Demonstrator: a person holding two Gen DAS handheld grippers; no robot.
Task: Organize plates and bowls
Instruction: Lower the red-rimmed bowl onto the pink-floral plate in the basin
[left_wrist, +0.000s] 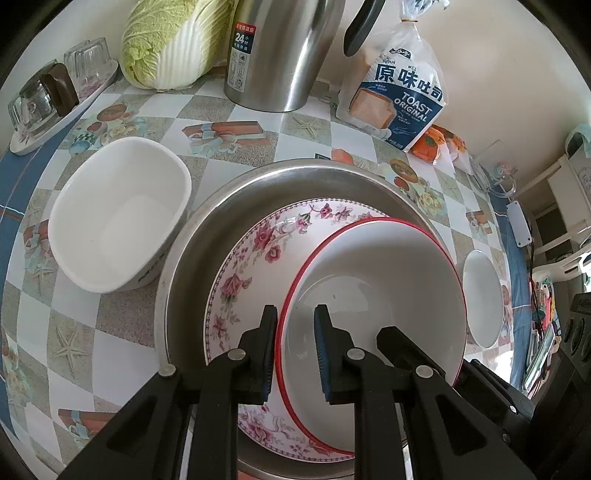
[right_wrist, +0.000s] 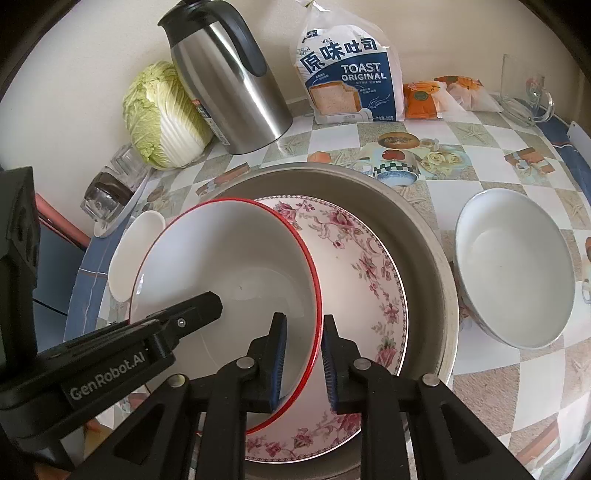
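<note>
- The left gripper reaches in from the near side, angled down over the stack, its two blue-padded fingers straddling the near-left rim of the red-rimmed bowl: one finger outside the rim, the other inside. The jaws stand partly apart with a gap on either side of the rim, so they are not clamped on it
- The right gripper comes in from the near side as well, tilted down, with its fingers either side of the same bowl's near-right rim. One pad sits inside the bowl, the other outside over the floral plate; the jaws are partly open around the rim and whether a pad touches it I cannot tell
- In the right wrist view the left gripper's body crosses over the bowl from the left
- The red-rimmed bowl sits tilted on the floral plate, and the plate lies inside a wide metal basin on the patterned tablecloth
- A white rectangular dish stands just left of the basin; a white bowl stands just right of it
- Behind, near the wall: a steel kettle, a cabbage, a bag of toast, orange packets, and upturned glasses on a tray
</note>
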